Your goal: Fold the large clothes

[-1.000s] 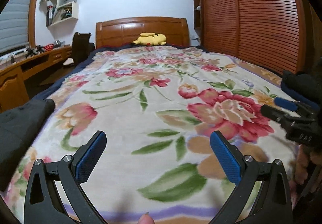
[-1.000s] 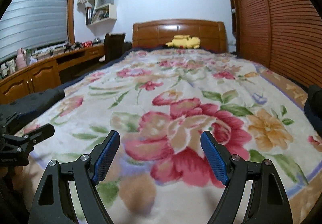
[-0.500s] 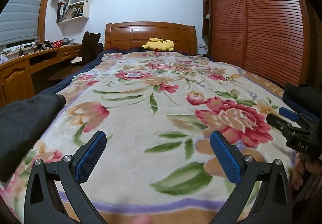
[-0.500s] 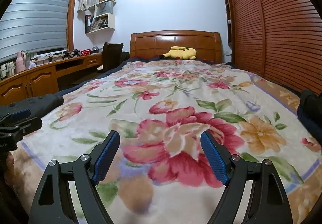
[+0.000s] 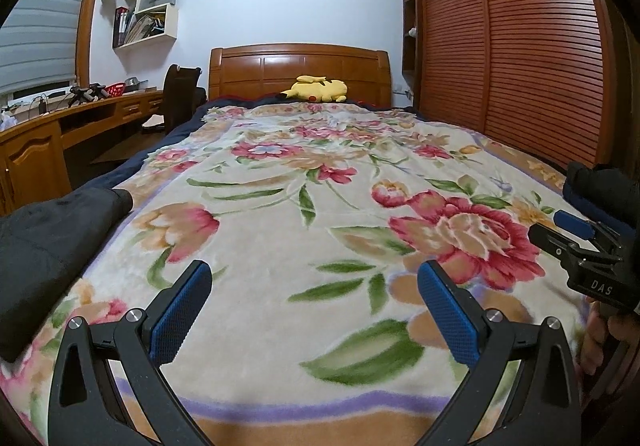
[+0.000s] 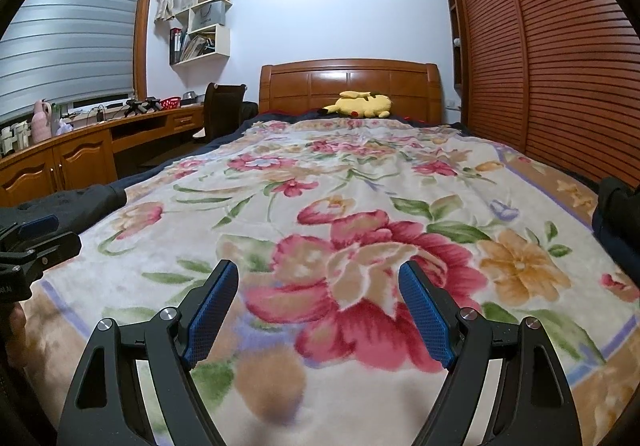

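A dark grey garment (image 5: 44, 238) lies bunched on the bed's left edge, left of my left gripper (image 5: 314, 276); the right wrist view shows the dark grey garment (image 6: 76, 199) further off at the left. A second dark garment (image 5: 600, 185) sits at the bed's right edge, also seen as a dark garment (image 6: 618, 205) in the right wrist view. Both grippers hover above the floral blanket (image 5: 320, 213) near its foot. My left gripper is open and empty. My right gripper (image 6: 318, 274) is open and empty too. Each one shows at the other view's edge.
A yellow plush toy (image 5: 316, 89) lies by the wooden headboard (image 5: 300, 69). A wooden desk (image 6: 80, 149) with a chair (image 6: 222, 109) runs along the left wall. Slatted wardrobe doors (image 5: 520, 57) close off the right side. Wall shelves (image 6: 204, 29) hang above the desk.
Both views have tilted upward, showing more wall and ceiling. The grippers stay open over the blanket, holding nothing.
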`<state>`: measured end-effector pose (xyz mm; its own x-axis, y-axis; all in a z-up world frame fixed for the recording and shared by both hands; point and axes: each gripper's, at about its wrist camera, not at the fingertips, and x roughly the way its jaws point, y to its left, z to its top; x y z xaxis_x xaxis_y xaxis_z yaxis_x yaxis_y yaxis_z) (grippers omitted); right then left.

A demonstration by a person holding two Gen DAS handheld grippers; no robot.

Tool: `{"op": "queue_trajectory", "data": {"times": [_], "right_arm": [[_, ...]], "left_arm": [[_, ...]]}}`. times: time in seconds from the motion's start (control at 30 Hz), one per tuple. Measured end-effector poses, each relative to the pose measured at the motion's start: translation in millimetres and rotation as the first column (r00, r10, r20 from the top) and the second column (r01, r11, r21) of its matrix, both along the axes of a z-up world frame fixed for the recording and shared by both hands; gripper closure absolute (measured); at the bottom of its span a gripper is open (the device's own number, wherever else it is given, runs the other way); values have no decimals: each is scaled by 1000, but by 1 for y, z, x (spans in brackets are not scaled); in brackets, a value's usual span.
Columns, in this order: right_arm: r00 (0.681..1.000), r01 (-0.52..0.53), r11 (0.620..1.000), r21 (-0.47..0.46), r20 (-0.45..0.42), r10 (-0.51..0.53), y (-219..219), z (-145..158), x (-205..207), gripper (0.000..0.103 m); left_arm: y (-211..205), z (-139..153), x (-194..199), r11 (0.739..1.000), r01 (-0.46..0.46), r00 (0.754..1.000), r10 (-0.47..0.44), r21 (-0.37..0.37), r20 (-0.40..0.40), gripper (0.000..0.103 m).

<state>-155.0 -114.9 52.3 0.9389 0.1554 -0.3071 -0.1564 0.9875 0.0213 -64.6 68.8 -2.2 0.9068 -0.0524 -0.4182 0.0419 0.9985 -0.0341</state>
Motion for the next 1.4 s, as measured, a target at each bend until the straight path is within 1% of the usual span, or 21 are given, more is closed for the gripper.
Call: {"op": "queue_trajectory", "data": {"times": [1.4], "right_arm": [[1000, -4, 1000, 3, 6, 4, -2, 0, 1, 19]], "left_arm": [[4, 2, -3, 1000, -14, 1000, 13, 3, 11, 0]]}}
